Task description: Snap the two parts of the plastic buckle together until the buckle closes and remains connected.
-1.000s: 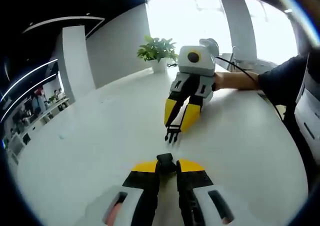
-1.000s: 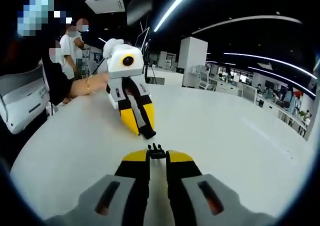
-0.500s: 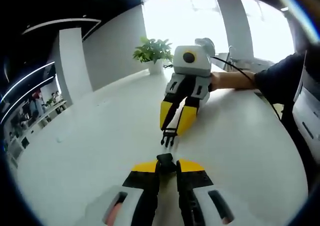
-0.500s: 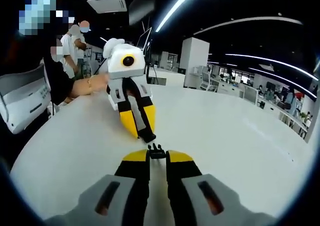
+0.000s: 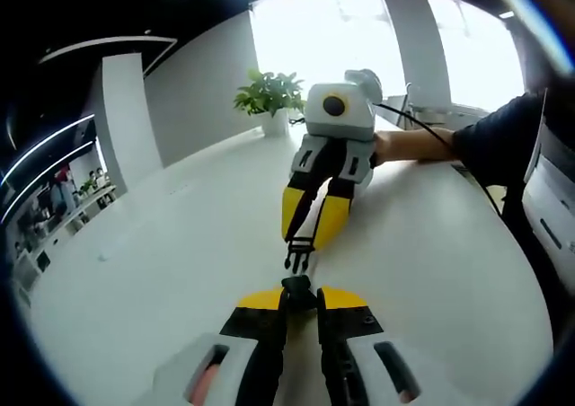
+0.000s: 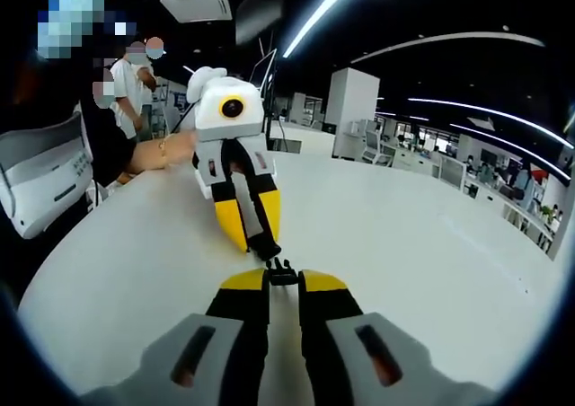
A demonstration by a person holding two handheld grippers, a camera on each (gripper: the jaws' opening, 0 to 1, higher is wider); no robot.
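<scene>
Both grippers face each other tip to tip over a white table (image 5: 162, 271). In the left gripper view my left gripper (image 5: 299, 291) is shut on the black socket half of the buckle (image 5: 298, 286). The right gripper (image 5: 303, 244) comes in from above, shut on the pronged half (image 5: 297, 260), whose prongs nearly touch the socket. In the right gripper view my right gripper (image 6: 282, 277) pinches the pronged half (image 6: 282, 271), and the left gripper (image 6: 258, 236) holds the socket half (image 6: 266, 247) just ahead of it. The two halves are close but apart.
A potted plant (image 5: 268, 96) stands at the table's far edge by bright windows. A person's forearm (image 5: 418, 144) and dark sleeve reach in from the right. People stand behind the table (image 6: 135, 78), and office desks lie beyond (image 6: 404, 154).
The two grippers have drawn closer together, narrowing the gap between the pronged half and the socket half until they almost meet. Both stay shut on their parts.
</scene>
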